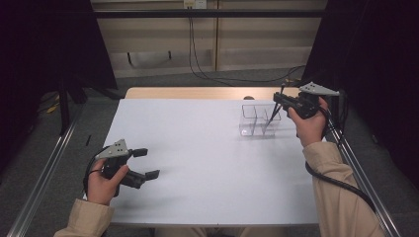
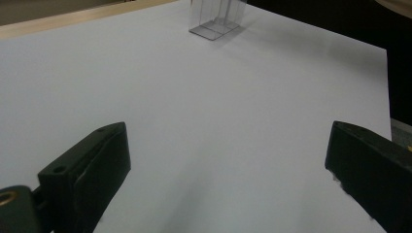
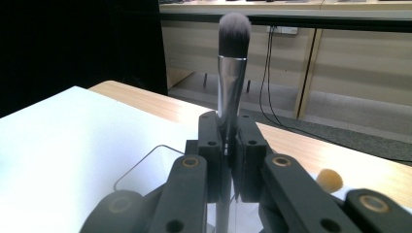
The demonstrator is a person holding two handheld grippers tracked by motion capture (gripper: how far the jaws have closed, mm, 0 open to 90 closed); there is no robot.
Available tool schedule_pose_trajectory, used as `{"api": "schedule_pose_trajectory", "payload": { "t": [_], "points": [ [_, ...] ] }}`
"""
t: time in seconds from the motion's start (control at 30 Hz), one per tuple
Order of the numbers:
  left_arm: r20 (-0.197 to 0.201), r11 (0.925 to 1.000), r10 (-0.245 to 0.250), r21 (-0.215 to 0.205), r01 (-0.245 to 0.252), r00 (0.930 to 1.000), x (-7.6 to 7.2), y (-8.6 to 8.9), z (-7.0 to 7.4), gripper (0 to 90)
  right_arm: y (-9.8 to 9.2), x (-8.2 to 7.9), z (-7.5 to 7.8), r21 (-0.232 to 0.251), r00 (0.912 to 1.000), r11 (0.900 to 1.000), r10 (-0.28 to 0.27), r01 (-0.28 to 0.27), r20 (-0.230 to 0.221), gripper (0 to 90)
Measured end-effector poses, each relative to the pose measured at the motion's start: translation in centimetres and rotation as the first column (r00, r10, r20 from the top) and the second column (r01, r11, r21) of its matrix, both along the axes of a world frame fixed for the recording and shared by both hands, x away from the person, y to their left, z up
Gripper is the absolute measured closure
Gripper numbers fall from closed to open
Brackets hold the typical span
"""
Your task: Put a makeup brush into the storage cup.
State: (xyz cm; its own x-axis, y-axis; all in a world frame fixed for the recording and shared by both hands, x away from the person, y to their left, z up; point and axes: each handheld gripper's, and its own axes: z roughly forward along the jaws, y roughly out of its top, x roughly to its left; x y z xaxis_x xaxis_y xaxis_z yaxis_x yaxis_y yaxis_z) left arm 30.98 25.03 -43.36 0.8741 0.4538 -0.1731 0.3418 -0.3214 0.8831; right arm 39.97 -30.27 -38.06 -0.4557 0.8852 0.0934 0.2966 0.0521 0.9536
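My right gripper (image 1: 277, 100) is at the far right of the table, shut on a makeup brush (image 1: 271, 116). In the right gripper view the brush (image 3: 232, 73) stands upright between the pads, grey bristles on top and a silver ferrule below them. Its dark handle slants down into a clear compartment organizer (image 1: 248, 120), whose rim (image 3: 145, 165) lies just under the gripper (image 3: 227, 133). My left gripper (image 1: 147, 163) rests at the near left of the white table top (image 1: 197, 158), open. Nothing lies between its jaws in the left gripper view, where the organizer (image 2: 216, 22) stands far off.
A small tan round thing (image 3: 328, 179) lies on the wooden strip behind the organizer. Black curtains hang at both sides. Metal rails (image 1: 44, 177) run along the table's left and right. Cables (image 1: 222, 79) trail over the floor behind.
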Motion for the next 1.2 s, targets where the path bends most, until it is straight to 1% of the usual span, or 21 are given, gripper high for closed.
{"api": "schedule_pose_trajectory", "payload": {
  "t": [0.53, 0.7, 0.77, 0.83, 1.0, 1.03, 1.07, 1.1, 1.13, 1.2],
  "points": [
    [0.000, 1.0000, 0.005, 0.001, -0.005, 1.0000, -0.2, 0.2, 0.0, 2.6, 0.2, 0.1, -0.9, -0.006, 0.9998, 1.000, 0.009, -0.009, -0.016, 84.1],
    [-0.003, 1.0000, 0.006, 0.001, -0.006, 1.0000, -0.2, 0.1, 0.0, 2.6, 0.1, 0.1, -1.1, 0.000, 0.9998, 1.000, 0.010, -0.010, -0.019, 84.0],
    [-0.007, 1.0000, 0.008, -0.004, -0.008, 0.9999, -0.2, 0.1, -0.1, 2.6, 0.1, 0.1, -1.1, -0.006, 0.9997, 1.000, 0.013, -0.013, -0.019, 84.0],
    [-0.004, 1.0000, 0.006, 0.007, -0.006, 1.0000, -0.2, 0.1, -0.1, 2.6, 0.1, 0.1, -1.2, -0.003, 0.9997, 1.000, 0.012, -0.012, -0.022, 84.1],
    [0.000, 1.0000, 0.003, 0.001, -0.003, 1.0000, -0.1, 0.0, 0.0, 2.6, -0.1, 0.0, -1.4, -0.004, 0.9996, 1.000, 0.017, -0.017, -0.022, 83.3],
    [0.000, 1.0000, 0.002, 0.001, -0.002, 1.0000, -0.1, 0.0, -0.1, 2.6, -0.1, -0.1, -1.4, 0.000, 0.9994, 1.000, 0.026, -0.026, -0.021, 78.7],
    [-0.003, 1.0000, 0.004, -0.002, -0.005, 1.0000, 0.0, 0.0, -0.1, 2.6, 0.0, -0.1, -1.3, 0.011, 0.9995, 1.000, 0.028, -0.028, -0.017, 67.9],
    [-0.001, 1.0000, 0.003, 0.004, -0.003, 1.0000, 0.0, 0.0, -0.1, 2.6, 0.0, -0.1, -1.3, 0.016, 0.9996, 1.000, 0.026, -0.026, -0.010, 60.0],
    [-0.004, 1.0000, 0.003, 0.001, -0.003, 1.0000, 0.1, 0.0, -0.2, 2.6, 0.1, -0.1, -1.2, 0.030, 0.9994, 0.999, 0.034, -0.034, -0.011, 57.2],
    [-0.005, 1.0000, 0.003, -0.001, -0.003, 1.0000, 0.1, -0.1, -0.1, 2.6, 0.2, -0.2, -1.1, 0.034, 0.9990, 0.999, 0.043, -0.043, -0.012, 48.5]
  ]
}}
